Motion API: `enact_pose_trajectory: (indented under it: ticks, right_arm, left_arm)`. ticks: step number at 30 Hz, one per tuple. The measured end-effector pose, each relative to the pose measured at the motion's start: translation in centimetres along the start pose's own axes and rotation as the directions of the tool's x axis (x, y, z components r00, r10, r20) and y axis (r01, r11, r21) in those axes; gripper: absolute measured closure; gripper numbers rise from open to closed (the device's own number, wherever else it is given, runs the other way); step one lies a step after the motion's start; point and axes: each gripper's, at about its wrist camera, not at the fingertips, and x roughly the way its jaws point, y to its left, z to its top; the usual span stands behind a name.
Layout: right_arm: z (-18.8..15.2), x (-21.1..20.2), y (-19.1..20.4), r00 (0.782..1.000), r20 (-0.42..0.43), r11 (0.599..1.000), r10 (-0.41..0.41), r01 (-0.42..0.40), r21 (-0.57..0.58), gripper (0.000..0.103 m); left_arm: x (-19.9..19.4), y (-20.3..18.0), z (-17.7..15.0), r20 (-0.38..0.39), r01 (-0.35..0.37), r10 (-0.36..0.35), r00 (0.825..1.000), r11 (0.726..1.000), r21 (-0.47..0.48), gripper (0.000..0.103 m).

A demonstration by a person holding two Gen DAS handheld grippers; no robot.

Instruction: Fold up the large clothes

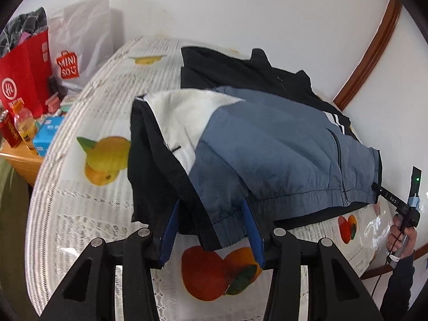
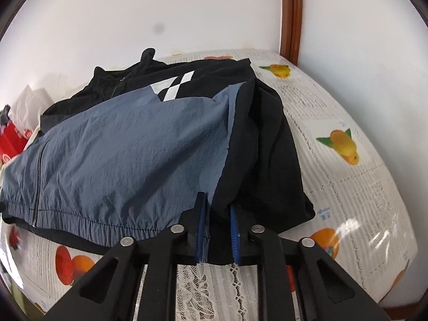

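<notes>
A blue, black and white jacket lies on the table with its sleeves folded in over the body. My left gripper straddles the hem at the jacket's left corner; its blue pads stand wide apart with cloth between them. In the right wrist view the jacket fills the middle, and my right gripper has its pads close together on the hem's right corner. The right gripper also shows in the left wrist view at the hem's far end.
The table wears a white fruit-print cloth. At its left a side table holds red bags, a white Miniso bag, bottles and a blue box. A white wall and a brown door frame stand behind.
</notes>
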Motion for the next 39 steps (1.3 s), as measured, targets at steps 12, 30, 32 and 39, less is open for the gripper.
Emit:
enact_pose_trajectory:
  ticks: [12,30,32,39]
  right_arm:
    - [4.0,-5.2,-0.4,0.986,0.130,0.995,0.102,-0.104,0.008,0.095]
    - [11.3,-1.3,-1.2,0.975,0.201,0.992,0.094,-0.109,0.064,0.096]
    - [11.6,0.2,-1.0,0.980,0.184,0.994,0.080,-0.093,0.064,0.096]
    - [12.5,5.4,-0.6,0.994,0.107,0.997,0.031,-0.038,0.065,0.093]
  left_arm:
    - [-4.7,-1.8,2.9,0.173,0.027,-0.033,0.984,0.999,0.035,0.088]
    - [0.2,-3.2,10.7,0.207,-0.010,0.000,0.978,0.999,0.048,0.087]
    - [1.1,-3.0,11.2,0.193,-0.014,0.005,0.981,0.999,0.042,0.085]
    - [4.3,-2.4,12.7,0.137,-0.014,0.011,0.990,1.000,0.016,0.080]
